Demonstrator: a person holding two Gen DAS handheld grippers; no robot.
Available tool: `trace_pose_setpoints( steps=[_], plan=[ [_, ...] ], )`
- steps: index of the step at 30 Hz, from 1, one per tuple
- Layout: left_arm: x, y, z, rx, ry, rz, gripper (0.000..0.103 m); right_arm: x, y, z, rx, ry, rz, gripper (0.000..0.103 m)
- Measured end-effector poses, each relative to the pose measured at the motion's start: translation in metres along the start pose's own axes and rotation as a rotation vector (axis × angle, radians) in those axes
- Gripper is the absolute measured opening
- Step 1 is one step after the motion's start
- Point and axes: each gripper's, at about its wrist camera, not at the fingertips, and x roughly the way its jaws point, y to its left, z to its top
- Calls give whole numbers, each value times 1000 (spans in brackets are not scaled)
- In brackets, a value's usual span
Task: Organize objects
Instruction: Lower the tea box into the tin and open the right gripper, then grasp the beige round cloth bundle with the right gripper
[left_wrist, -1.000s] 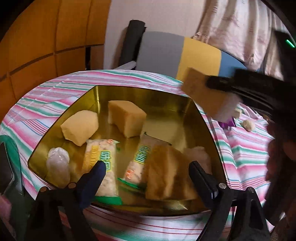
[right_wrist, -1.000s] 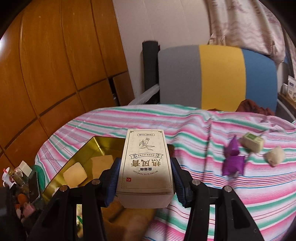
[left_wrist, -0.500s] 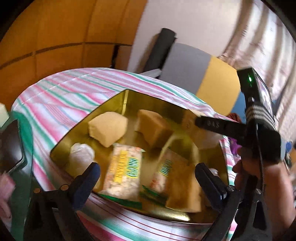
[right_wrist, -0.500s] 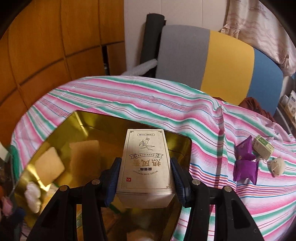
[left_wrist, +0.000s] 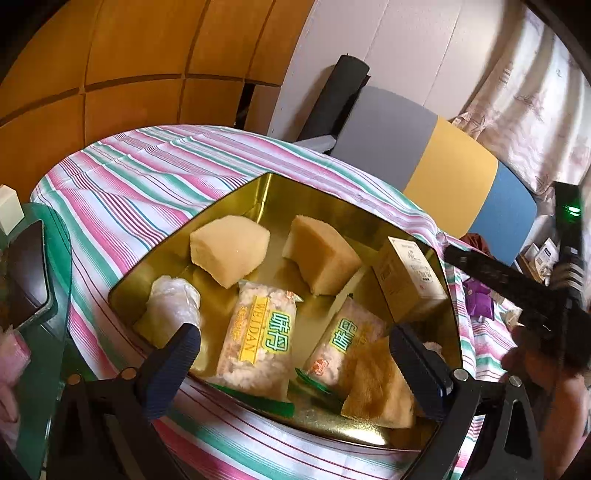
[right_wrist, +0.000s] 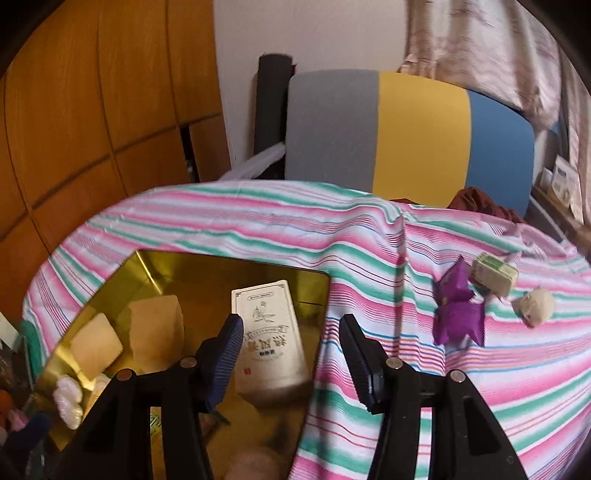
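A gold tin (left_wrist: 295, 195) sits on the striped cloth and holds several snacks: sponge cake blocks (left_wrist: 229, 254), two printed packets (left_wrist: 258, 339) and a white wrapped lump (left_wrist: 173, 306). The beige printed box (right_wrist: 269, 332) rests tilted inside the tin (right_wrist: 147, 266) near its right wall, also visible as the box (left_wrist: 406, 280) in the left wrist view. My right gripper (right_wrist: 291, 321) hovers just above it, jaws opening; the right pad stands clear of the box. My left gripper (left_wrist: 293, 336) is wide open over the tin's near edge, holding nothing.
On the cloth right of the tin lie purple wrappers (right_wrist: 458, 314), a small green-and-beige box (right_wrist: 495, 273) and a round wrapped sweet (right_wrist: 535, 306). A grey, yellow and blue chair (right_wrist: 406, 136) stands behind the table. A green glass stand with a phone (left_wrist: 26, 273) is at left.
The right gripper came down over the tin with the beige box and let it go; the box now rests inside. The left gripper's jaws spread wider and its view rolled.
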Motion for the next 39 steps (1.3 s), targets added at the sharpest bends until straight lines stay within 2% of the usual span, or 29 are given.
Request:
trace_pose_setpoints(
  steps=[4,8,11,15,20,27,35,39],
  plan=[
    [-2,-3,-1,11,-4,-13,103,-18,-17,-8,34,-38,-5,59],
    [-5,-5,-1,9,-6,-55,103,-26,-35,-19,59,-31,-24,59],
    [-6,0,0,-49,17,-108,103,-29,-52,-32,80,-15,-49,59],
    [-11,1,3,-72,5,-105,103,-34,-77,-49,112,-1,-93,59],
    [-20,-13,0,-9,-21,-106,103,-39,-111,-70,144,20,-159,59],
    [-23,-43,-15,98,19,-138,103,-47,-155,-90,178,31,-231,59],
    [-23,-96,-25,227,53,-216,103,-54,-205,-98,233,17,-284,60],
    [-19,-127,-30,287,78,-247,103,-48,-231,-94,262,27,-245,71]
  ],
)
